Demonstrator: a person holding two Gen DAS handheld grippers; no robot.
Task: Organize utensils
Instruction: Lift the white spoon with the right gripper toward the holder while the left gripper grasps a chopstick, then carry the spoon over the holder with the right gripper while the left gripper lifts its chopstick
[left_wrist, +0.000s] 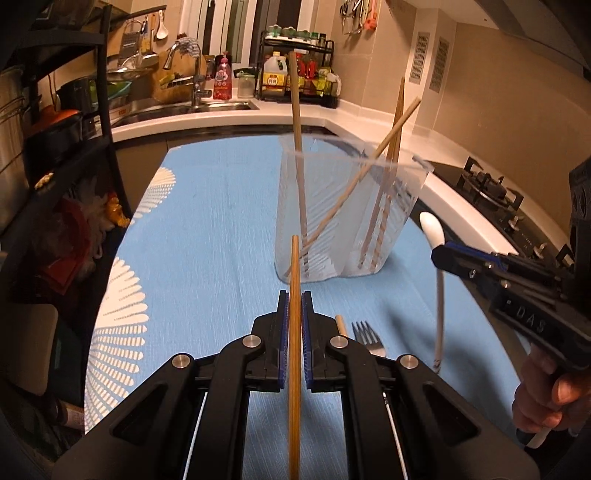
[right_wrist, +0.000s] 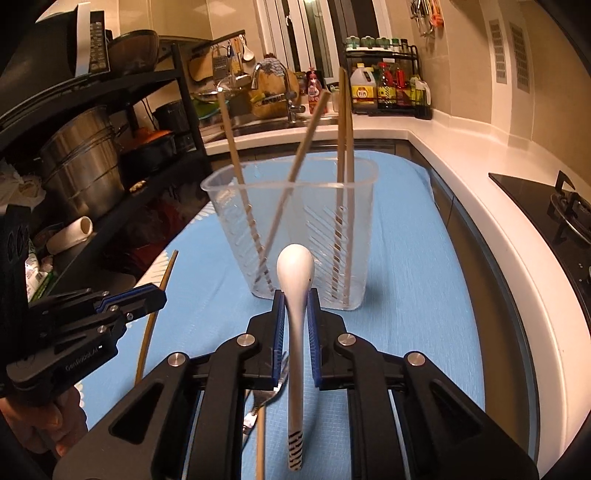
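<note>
Blue-clothed worktop (left_wrist: 221, 206) carries the clear holder (left_wrist: 347, 218) at twelve o'clock, four chopsticks inside. Left gripper (left_wrist: 294, 325) fingers pinch a chopstick (left_wrist: 294, 369); right gripper (right_wrist: 297, 325) fingers clamp the white spoon (right_wrist: 295, 273). Both are mid-carry; next comes tipping each upright over the rim.

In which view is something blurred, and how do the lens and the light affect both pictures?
Left wrist view: the white spoon and clear holder are smeared by motion. Right wrist view: the spoon is sharp. Both views: warm yellow light, and fisheye bending curves the white countertop.
</note>
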